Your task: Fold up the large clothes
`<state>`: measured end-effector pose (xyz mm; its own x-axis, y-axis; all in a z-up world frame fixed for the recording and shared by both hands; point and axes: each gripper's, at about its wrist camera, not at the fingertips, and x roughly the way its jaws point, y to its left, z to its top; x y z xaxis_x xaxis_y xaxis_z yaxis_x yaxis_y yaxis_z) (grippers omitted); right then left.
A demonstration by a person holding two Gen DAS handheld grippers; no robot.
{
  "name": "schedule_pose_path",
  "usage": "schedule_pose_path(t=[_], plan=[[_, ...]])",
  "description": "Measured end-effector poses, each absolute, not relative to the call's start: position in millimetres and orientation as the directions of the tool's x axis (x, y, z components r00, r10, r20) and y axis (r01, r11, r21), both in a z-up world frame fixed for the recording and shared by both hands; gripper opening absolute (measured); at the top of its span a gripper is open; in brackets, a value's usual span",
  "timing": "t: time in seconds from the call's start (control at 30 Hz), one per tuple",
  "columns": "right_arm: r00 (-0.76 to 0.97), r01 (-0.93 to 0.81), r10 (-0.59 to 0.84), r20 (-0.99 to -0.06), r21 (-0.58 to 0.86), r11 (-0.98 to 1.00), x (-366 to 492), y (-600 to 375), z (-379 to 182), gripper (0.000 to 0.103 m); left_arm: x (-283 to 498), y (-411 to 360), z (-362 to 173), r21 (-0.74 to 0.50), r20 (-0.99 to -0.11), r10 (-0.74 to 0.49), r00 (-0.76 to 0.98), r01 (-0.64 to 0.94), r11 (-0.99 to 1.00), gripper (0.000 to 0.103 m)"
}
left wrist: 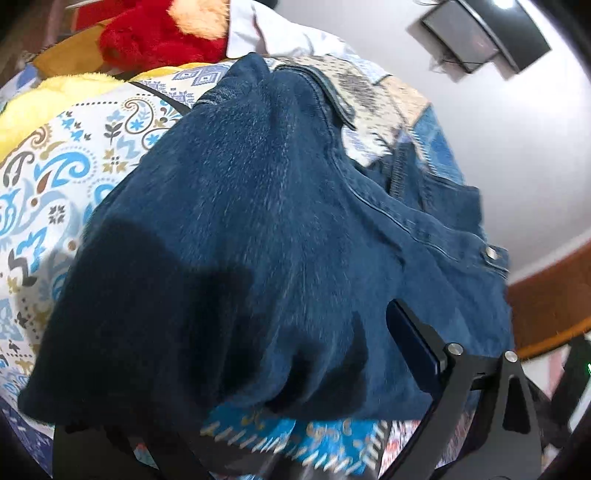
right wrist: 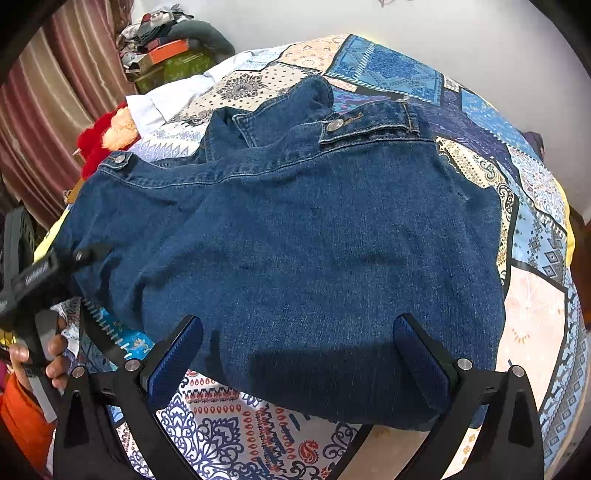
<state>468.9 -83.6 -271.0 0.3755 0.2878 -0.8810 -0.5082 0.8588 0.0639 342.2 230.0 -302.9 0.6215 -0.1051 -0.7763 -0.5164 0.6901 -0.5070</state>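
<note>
A dark blue denim jacket (right wrist: 295,251) lies spread on a patterned bedspread (right wrist: 535,314). In the left wrist view the jacket (left wrist: 258,240) fills the frame and drapes over my left gripper (left wrist: 295,369); only its right finger (left wrist: 417,343) shows, the other is hidden under cloth. In the right wrist view my right gripper (right wrist: 299,354) is open, its blue-padded fingers (right wrist: 177,354) either side of the jacket's near edge. The left gripper (right wrist: 44,273) shows at the jacket's left edge, held by a hand.
A red and orange plush toy (left wrist: 159,33) and white cloth (left wrist: 266,33) lie at the bed's far side. A yellow blanket (left wrist: 40,99) lies beside them. Curtains (right wrist: 55,92) and piled boxes (right wrist: 166,55) stand behind the bed. A wall-mounted screen (left wrist: 480,33) hangs above.
</note>
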Motion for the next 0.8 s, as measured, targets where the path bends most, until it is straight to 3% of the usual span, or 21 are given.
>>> schedule_pose_path(t=[0.1, 0.17, 0.27, 0.33, 0.53, 0.8], plan=[[0.376, -0.510, 0.287, -0.881, 0.062, 0.858, 467, -83, -269, 0.103, 346, 223, -297, -0.470, -0.791, -0.052, 0.609, -0.551, 0.689, 0.088], [0.373, -0.508, 0.294, -0.880, 0.071, 0.858, 466, -84, -267, 0.103, 341, 219, -287, -0.408, -0.808, 0.026, 0.588, -0.593, 0.694, 0.055], [0.366, -0.504, 0.307, -0.879, 0.090, 0.859, 466, -85, -263, 0.103, 337, 217, -274, -0.391, -0.796, 0.055, 0.603, -0.580, 0.715, 0.036], [0.361, -0.505, 0.324, -0.874, 0.108, 0.856, 466, -84, -259, 0.103, 333, 216, -259, -0.394, -0.769, 0.065, 0.636, -0.551, 0.735, 0.030], [0.380, -0.536, 0.382, -0.842, 0.136, 0.833, 468, -63, -237, 0.103, 322, 218, -208, -0.432, -0.671, 0.092, 0.736, -0.488, 0.759, 0.029], [0.281, -0.650, 0.350, -0.894, 0.091, 0.754, 468, 24, -276, 0.103, 317, 218, -197, -0.341, -0.666, 0.157, 0.729, -0.485, 0.806, 0.029]])
